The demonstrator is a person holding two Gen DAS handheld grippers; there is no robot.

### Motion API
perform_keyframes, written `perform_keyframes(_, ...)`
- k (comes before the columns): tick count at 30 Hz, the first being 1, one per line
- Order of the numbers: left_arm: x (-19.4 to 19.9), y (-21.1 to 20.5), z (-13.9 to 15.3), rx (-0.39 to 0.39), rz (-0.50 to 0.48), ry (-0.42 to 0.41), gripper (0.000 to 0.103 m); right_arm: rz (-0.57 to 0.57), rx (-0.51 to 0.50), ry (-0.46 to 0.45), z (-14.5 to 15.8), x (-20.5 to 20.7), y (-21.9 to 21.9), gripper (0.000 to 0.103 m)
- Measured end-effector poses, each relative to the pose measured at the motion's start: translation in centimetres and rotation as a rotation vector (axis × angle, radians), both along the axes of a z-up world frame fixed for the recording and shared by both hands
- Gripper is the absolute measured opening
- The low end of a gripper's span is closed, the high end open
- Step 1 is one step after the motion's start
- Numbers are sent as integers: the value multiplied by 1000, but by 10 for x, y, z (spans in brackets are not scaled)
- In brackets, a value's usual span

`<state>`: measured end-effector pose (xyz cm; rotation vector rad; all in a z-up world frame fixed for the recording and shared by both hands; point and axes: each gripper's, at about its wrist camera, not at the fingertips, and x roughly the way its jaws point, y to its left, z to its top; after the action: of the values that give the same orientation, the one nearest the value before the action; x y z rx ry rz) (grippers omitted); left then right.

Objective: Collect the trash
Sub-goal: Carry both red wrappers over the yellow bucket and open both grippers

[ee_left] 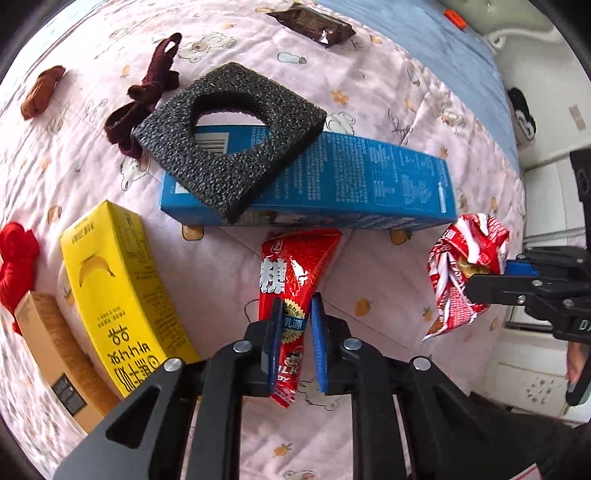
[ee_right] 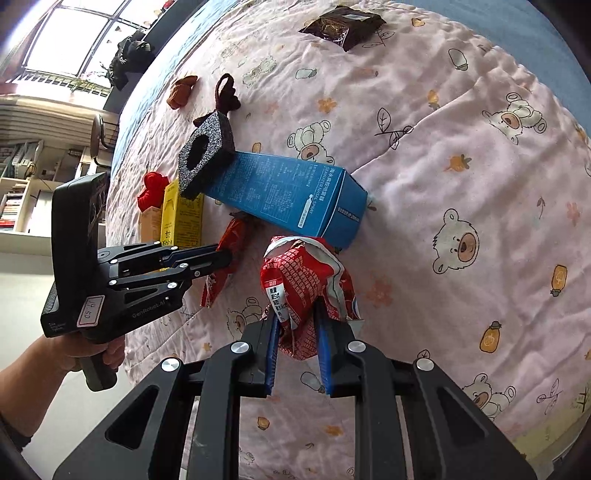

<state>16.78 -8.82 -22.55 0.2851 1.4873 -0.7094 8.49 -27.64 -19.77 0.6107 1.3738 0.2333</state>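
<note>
A flat red candy bag (ee_left: 295,266) lies on the pink bear-print quilt (ee_left: 388,92), just below a long blue box. My left gripper (ee_left: 295,306) points down at it, and its blue pads are shut on the bag's lower end. In the right wrist view the left gripper (ee_right: 225,256) pinches the same candy bag (ee_right: 231,236) from the left. My right gripper (ee_right: 297,314) is shut on a crumpled red-and-white wrapper (ee_right: 303,280), held above the quilt. The left wrist view shows that wrapper (ee_left: 454,295) hanging from the right gripper (ee_left: 487,277) at the right edge.
A blue box (ee_left: 351,184) bears a black foam square with a hole (ee_left: 229,147). A yellow banana carton (ee_left: 118,288) and a tan box (ee_left: 55,354) lie at the left. Maroon (ee_left: 147,92), brown (ee_left: 40,92) and red (ee_left: 16,258) cloths and a dark packet (ee_left: 314,22) lie farther off.
</note>
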Motion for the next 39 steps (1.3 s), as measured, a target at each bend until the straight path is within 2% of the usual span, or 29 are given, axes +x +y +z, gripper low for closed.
perform_keyframes(3, -4, 12, 12, -54, 57, 21, 14, -1, 2, -12, 5, -3, -1, 18)
perform_keyframes(10, -29, 18, 45, -144, 114, 25, 14, 5, -6, -49, 25, -18, -1, 18)
perform_keyframes(17, -73, 1, 73, -204, 99, 16, 14, -23, -39, -98, 53, -52, -12, 18)
perform_keyframes(23, -111, -28, 90, -290, 91, 54, 14, -89, -72, -116, 73, -98, -36, 18)
perform_keyframes(27, -136, -58, 96, -330, 50, 75, 14, -143, -89, -109, 80, -128, -57, 18)
perform_keyframes(33, -170, -99, 99, -355, -11, 107, 14, -222, -96, -90, 83, -173, -92, 18)
perform_keyframes(39, -206, -145, 90, -335, -78, 146, 14, -281, -113, -59, 77, -219, -137, 18)
